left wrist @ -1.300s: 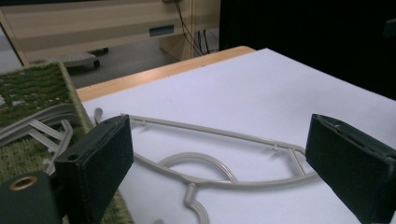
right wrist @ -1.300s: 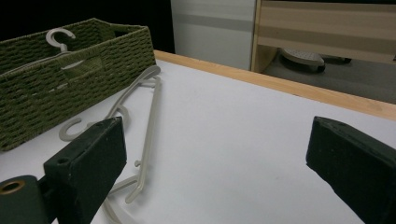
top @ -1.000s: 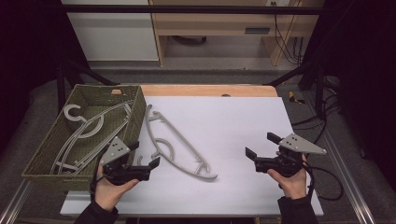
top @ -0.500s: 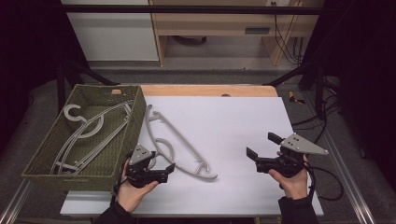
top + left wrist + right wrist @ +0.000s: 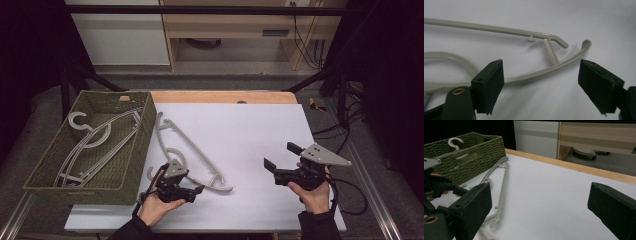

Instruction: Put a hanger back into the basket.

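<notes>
L tongs (image 5: 198,190) are seen in the high view at the front of the worktop (image 5: 250,130), held low over the near end of a grey hanger (image 5: 192,155) that lies flat on the white sheet just beside a green basket (image 5: 127,172). From above, contact betw. tongs & hanger cannot be judged. That is settled by the L gripper view: the tongs (image 5: 540,82) are set fairly wide, having just been closing, w/ the hanger's curved arm (image 5: 541,72) running across the gap betw. the pads; neither pad is seen pressing on it, so nothing is gripped. The short strut & small peg near the hanger's tip are made out there too, detail lost in the high view.

R tongs (image 5: 277,162) are held off to the right of the sheet, well apart from the hanger, pointed toward the left. In the R gripper view these tongs (image 5: 540,205) are shown wide, w/ bare worktop betw. them. A low side-on look at the hanger (image 5: 501,182) and the basket wall (image 5: 481,150) is given there, w/ the L gripper at the left edge.

More hangers (image 5: 92,142) inside the basket are laid out fully in the high view; from the R gripper view just one hook (image 5: 454,142) is seen over the rim.
</notes>
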Available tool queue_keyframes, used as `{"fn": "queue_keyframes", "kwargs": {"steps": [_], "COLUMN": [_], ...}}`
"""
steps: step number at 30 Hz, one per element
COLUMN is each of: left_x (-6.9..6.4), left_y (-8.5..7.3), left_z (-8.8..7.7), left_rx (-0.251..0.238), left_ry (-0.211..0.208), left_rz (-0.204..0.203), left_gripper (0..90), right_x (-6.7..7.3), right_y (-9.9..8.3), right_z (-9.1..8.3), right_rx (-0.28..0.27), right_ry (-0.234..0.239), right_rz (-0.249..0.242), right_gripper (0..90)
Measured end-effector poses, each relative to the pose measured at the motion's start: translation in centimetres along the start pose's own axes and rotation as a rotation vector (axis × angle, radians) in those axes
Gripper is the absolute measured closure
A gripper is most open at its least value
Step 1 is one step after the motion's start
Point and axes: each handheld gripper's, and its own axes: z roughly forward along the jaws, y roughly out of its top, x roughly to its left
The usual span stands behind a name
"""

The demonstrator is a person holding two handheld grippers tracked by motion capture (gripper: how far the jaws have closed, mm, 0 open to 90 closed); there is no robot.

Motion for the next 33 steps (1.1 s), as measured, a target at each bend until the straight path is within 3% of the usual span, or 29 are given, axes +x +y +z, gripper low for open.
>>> {"fn": "queue_keyframes", "kwargs": {"steps": [6,9,10,14,18,21,27,33], "left_x": [-2.3,-3.1,-3.4,-4.2,-4.0,-4.1,-4.1,-4.7], "left_y": [1.2,1.7,1.9,2.4,2.5,2.3,2.4,2.9], "left_z": [2.0,2.8,3.1,4.2,5.4,6.1,6.4,6.7], "left_rx": [0.037,0.057,0.07,0.103,0.145,0.177,0.175,0.214], "left_ry": [-0.074,-0.092,-0.094,-0.088,-0.09,-0.088,-0.109,-0.091], "left_rz": [0.095,0.143,0.174,0.233,0.256,0.287,0.305,0.38], "left_gripper": [33.1,39.5,42.0,49.8,61.2,64.7,67.0,70.3], "right_x": [0.1,0.0,0.0,0.0,0.0,0.0,0.0,0.1], "right_y": [0.1,0.1,0.1,0.1,0.1,0.1,0.1,0.1], "right_z": [-0.1,-0.2,-0.2,-0.2,-0.2,-0.2,-0.2,0.0], "right_rx": [-0.005,-0.007,-0.006,-0.007,-0.006,-0.008,-0.008,-0.004], "right_ry": [0.002,0.004,0.004,0.006,0.006,0.006,0.006,0.005], "right_rz": [-0.001,0.001,0.0,0.002,-0.001,0.0,-0.001,-0.003], "right_gripper": [5.5,5.5,5.5,5.5,5.5,5.5,5.6,5.6]}}
